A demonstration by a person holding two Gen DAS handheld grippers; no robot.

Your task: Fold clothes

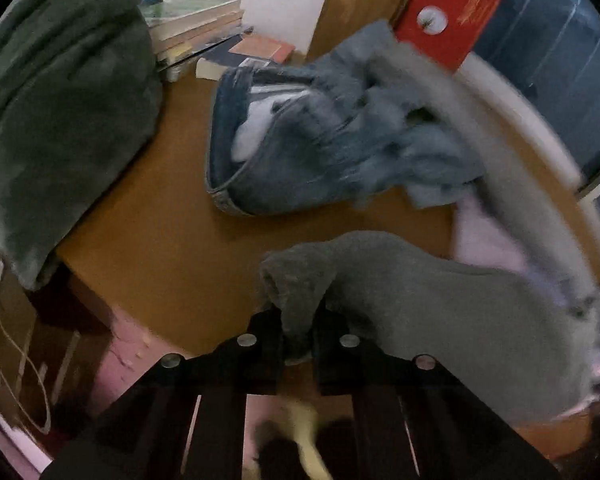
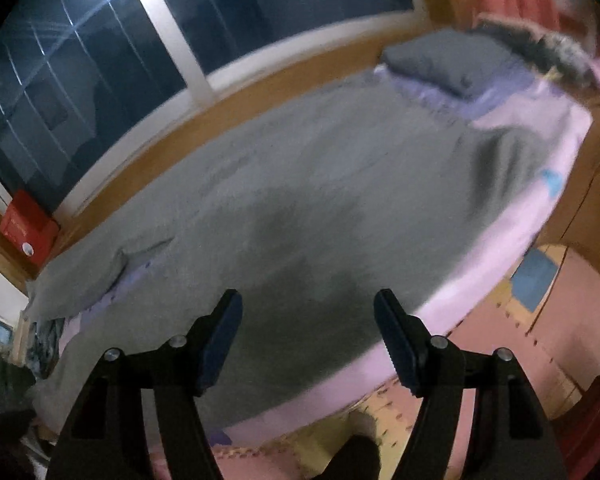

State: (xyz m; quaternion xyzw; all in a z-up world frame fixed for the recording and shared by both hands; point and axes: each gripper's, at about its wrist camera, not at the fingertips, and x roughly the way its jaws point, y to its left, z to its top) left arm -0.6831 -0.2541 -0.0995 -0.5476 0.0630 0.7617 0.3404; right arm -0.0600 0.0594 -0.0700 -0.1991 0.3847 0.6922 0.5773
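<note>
In the left wrist view my left gripper [image 1: 298, 344] is shut on a bunched corner of a large grey cloth [image 1: 440, 312], which trails off to the right over a pink sheet [image 1: 488, 240]. Beyond it a crumpled pair of blue jeans [image 1: 300, 140] lies on the wooden surface [image 1: 160, 216]. In the right wrist view the same grey cloth [image 2: 292, 200] is spread wide over the bed. My right gripper [image 2: 308, 332] hangs above its near edge, open, with nothing between its fingers.
A folded dark green blanket [image 1: 56, 120] sits at the left, with stacked books [image 1: 196, 28] behind it and a red box [image 1: 448, 12] by the window. On the bed lie a grey pillow [image 2: 448, 60] and the pink sheet [image 2: 532, 168]; foam floor mats [image 2: 500, 344] lie below.
</note>
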